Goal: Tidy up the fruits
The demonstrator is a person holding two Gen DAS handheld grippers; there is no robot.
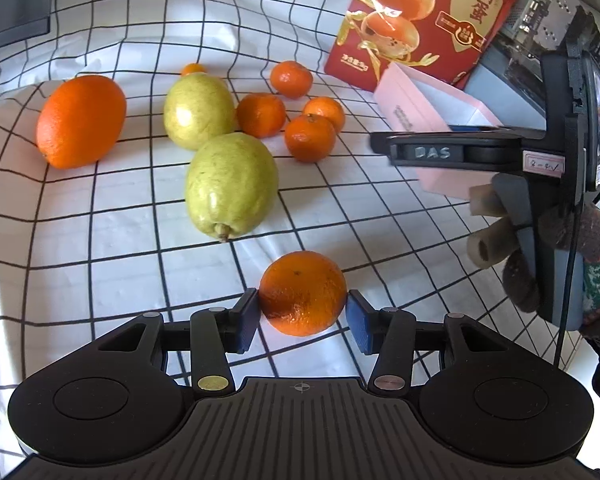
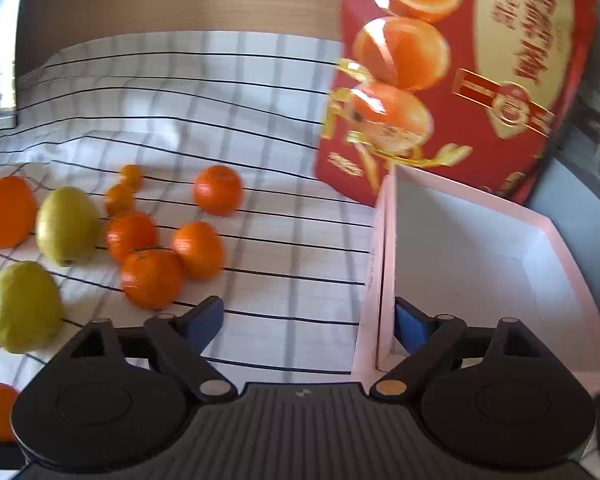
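**Mandarin clamped, box waiting on the right**

Gripping a mandarin [image 1: 302, 293] between its two blue pads, the left gripper [image 1: 302, 312] holds the fruit just above the checked cloth [image 1: 100, 248], nearer the camera than the rest of the fruit. The skin is deep orange, finely pitted, and darker and duller on the lower left side, with a small stem scar on top. The pads meet it at its widest part, so the hold looks fair, but a round, slightly soft fruit could roll out if the wrist tips, or bruise if squeezed harder.

Beyond it lie two green-yellow guavas [image 1: 231, 184], a large orange [image 1: 81, 121] and a cluster of smaller mandarins [image 1: 310, 136]. The pink box [image 2: 480, 256], white inside and with nothing visible in it, stands before a red gift bag [image 2: 460, 80].

The right gripper [image 2: 312, 320] has its jaws spread wide and holds nothing; its right pad reaches over the box's near wall, so a careless move could nudge the box or block the left gripper's way in.
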